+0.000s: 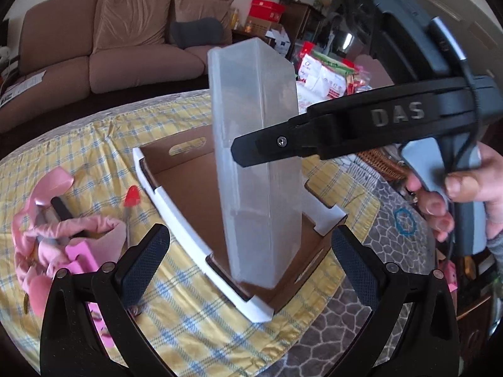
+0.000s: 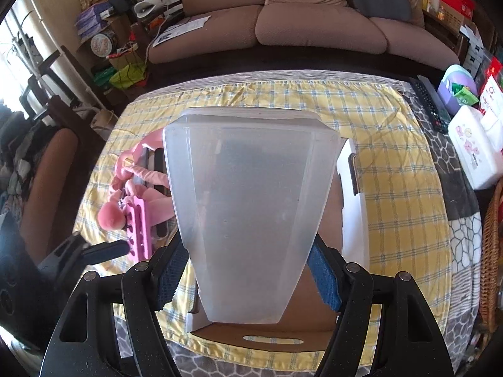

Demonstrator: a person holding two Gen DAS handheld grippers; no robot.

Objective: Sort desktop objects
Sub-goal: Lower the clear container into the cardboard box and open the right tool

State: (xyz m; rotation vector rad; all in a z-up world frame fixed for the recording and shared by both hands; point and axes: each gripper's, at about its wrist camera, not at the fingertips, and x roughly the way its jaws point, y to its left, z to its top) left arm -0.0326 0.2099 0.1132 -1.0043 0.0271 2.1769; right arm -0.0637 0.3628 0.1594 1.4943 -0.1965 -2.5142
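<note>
We hold the translucent plastic box (image 2: 248, 213) clamped in our right gripper (image 2: 248, 270), upright above the open cardboard tray (image 1: 176, 207) on the checked tablecloth (image 1: 94, 138). Our left gripper (image 1: 251, 260) stands apart, empty, near the tray; pink items (image 1: 63, 235) lie left.

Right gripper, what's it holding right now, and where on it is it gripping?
The right gripper holds the translucent plastic container, clamped across its narrow sides near one end, above the cardboard box. The left gripper is open, holding nothing.
</note>
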